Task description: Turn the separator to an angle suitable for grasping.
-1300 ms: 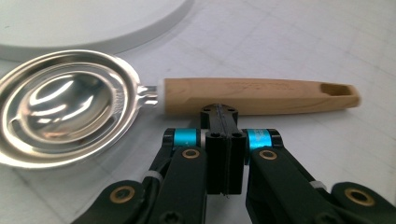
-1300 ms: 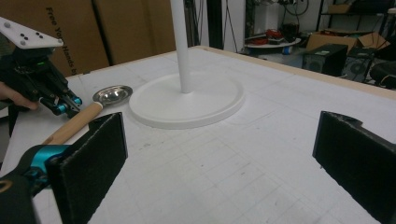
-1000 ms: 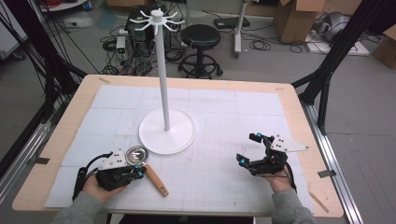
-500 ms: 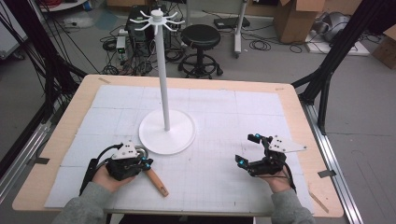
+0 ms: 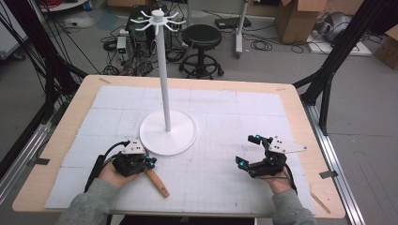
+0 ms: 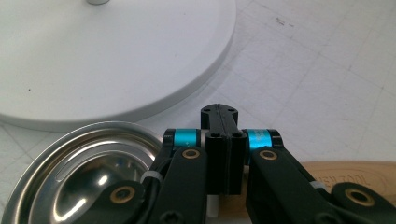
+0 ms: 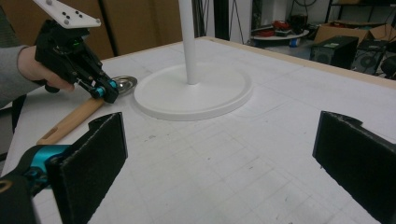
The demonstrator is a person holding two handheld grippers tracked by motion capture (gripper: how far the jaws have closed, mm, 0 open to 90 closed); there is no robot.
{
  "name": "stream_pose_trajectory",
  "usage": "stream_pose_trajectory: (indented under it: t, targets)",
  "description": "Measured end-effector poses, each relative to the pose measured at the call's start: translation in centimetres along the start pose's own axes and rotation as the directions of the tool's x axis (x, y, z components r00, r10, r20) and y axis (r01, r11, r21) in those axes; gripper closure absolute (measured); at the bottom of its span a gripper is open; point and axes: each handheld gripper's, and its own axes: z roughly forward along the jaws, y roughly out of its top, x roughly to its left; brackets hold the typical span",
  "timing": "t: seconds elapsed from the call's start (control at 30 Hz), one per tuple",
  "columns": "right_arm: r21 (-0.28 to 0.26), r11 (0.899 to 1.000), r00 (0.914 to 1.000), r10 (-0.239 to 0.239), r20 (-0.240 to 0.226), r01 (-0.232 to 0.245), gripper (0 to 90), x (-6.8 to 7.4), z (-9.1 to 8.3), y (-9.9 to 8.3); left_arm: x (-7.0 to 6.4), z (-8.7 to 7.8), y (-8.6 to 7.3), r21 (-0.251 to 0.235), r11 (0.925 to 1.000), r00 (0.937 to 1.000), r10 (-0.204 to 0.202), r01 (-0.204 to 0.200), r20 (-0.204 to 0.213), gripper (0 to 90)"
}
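Left gripper view: my left claw (image 6: 223, 122) is pressed together over the ladle (image 6: 88, 172) where bowl meets wooden handle; the grip itself is hidden. The ladle lies on the counter (image 5: 61, 140) beside the white stand base (image 5: 168, 132). Right claw (image 7: 219, 163) spread wide, holding nothing.

A black stool (image 5: 201, 41), cardboard boxes (image 5: 300, 18) and tangled cables (image 5: 267, 45) sit on the grey floor (image 5: 356, 108).
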Motion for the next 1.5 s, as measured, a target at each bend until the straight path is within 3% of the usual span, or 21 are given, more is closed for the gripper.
stream_pose_trajectory:
  t: [0.43,0.67,1.5]
  targets:
    - [0.005,1.000,1.0000,-0.006,-0.007,0.006,2.2,0.13,0.20,-0.09,0.10,0.38,0.12,0.017,0.9998,1.0000,0.005,-0.005,0.002,89.6]
    - [0.010,1.000,1.0000,-0.005,-0.006,0.005,2.2,0.18,0.18,-0.10,-0.35,0.43,0.64,0.061,0.9971,0.9985,0.048,-0.046,-0.025,89.7]
    - [-0.004,1.000,1.0000,-0.004,-0.003,0.004,2.2,0.15,-0.08,-0.02,-0.34,-0.33,-0.05,0.061,0.9969,0.9978,0.051,-0.049,-0.042,90.0]
